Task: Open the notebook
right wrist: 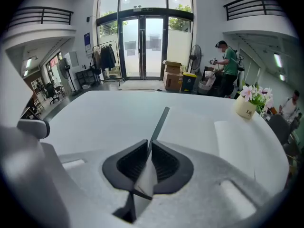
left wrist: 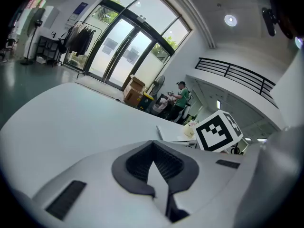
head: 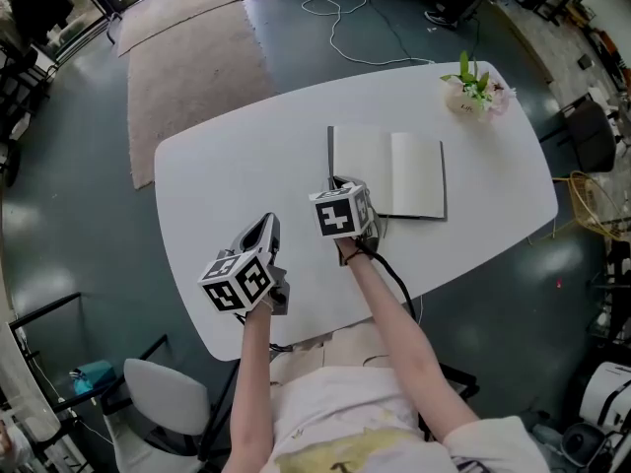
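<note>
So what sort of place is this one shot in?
Probably a big open-plan studio or office hall: tall glass entrance doors, a railed mezzanine on the upper level, and a clothes rack and cardboard boxes standing near the doors.

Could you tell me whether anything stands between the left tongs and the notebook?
Yes: the right tongs, shut on an edge of the notebook, sit between it and the left tongs. Nothing else visible does.
</note>
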`<state>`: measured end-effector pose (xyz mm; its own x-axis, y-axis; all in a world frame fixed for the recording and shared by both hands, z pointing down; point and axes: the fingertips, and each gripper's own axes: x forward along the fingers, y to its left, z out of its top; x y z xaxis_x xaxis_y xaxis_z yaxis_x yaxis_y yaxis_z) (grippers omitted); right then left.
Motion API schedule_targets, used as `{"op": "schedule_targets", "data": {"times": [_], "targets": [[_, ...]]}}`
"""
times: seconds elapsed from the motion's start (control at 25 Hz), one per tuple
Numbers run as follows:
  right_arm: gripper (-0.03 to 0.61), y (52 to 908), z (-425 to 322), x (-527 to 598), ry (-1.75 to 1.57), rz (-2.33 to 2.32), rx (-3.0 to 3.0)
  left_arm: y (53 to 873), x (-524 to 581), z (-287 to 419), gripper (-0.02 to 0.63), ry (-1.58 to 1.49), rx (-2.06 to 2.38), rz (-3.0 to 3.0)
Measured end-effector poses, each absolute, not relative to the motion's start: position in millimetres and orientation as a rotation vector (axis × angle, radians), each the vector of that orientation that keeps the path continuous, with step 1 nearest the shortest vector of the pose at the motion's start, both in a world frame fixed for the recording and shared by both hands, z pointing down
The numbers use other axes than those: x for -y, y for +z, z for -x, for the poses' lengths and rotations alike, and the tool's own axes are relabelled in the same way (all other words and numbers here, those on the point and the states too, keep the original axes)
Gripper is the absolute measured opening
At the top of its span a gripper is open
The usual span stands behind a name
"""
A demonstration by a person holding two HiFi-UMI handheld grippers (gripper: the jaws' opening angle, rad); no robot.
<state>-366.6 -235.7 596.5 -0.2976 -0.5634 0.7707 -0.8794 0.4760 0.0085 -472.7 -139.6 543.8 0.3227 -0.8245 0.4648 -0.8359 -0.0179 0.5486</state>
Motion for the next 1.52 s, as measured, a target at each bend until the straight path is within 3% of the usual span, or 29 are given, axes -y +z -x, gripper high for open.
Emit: {"op": "schedule_targets", "data": {"times": [0.72,1.52], "targets": [[0.037,619.4,378.8,230.0,0.557,-1.198,2.013,550.6,132.2,476.9,-0.002,0.042,1.464,-1.817],[0.008,530.1,318.6,188.1,0.711,-1.155,2.467,497.1,127.4,404.7,-0.002,0.045,1.392,-2.086]]}}
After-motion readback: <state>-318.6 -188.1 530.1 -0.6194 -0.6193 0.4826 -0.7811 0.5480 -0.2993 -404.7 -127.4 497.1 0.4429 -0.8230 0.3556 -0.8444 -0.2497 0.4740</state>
